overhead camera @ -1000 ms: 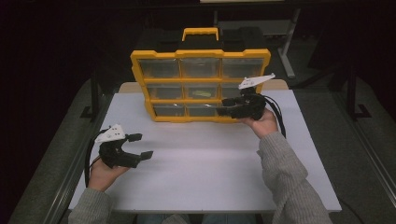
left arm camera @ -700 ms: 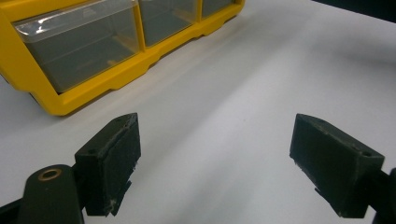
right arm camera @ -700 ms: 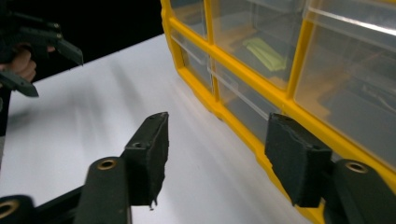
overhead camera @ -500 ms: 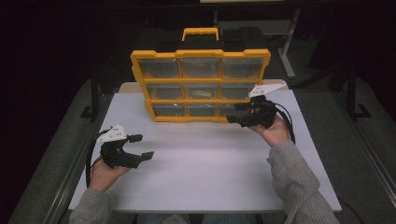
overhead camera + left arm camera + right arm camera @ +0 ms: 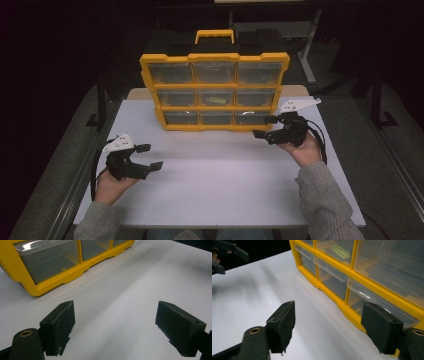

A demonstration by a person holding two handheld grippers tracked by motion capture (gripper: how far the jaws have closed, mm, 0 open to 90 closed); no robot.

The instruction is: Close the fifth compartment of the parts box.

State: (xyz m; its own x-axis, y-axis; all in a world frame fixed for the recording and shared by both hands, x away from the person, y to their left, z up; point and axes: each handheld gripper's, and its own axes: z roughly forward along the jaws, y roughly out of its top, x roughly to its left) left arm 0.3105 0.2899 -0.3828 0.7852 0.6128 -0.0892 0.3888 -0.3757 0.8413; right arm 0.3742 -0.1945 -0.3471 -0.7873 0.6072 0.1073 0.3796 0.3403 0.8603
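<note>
1. We are looking down on a white worktop [image 5: 215, 185] where a yellow organiser case [image 5: 215, 92] is standing upright at 12 o'clock, its clear front facing us.
2. We are judging the case as rigid plastic, probably light unless its bins are loaded, with smooth and rather slippery drawer fronts; the yellow handle [image 5: 214, 35] on its top edge looks the surest place to take hold, or else the yellow frame at either side.
3. The case is showing three rows of three transparent drawers [image 5: 332, 287] in a yellow frame with a black back; a small yellow-green item [image 5: 216, 99] is lying in the middle drawer, too blurred to identify.
4. The right gripper [image 5: 269, 127] is hovering at 3 o'clock, just beside the case's lower right corner, its jaws spread and holding nothing.
5. The left gripper [image 5: 150, 157] is resting at 8 o'clock, well apart from the case, its jaws also spread wide and empty.
</note>
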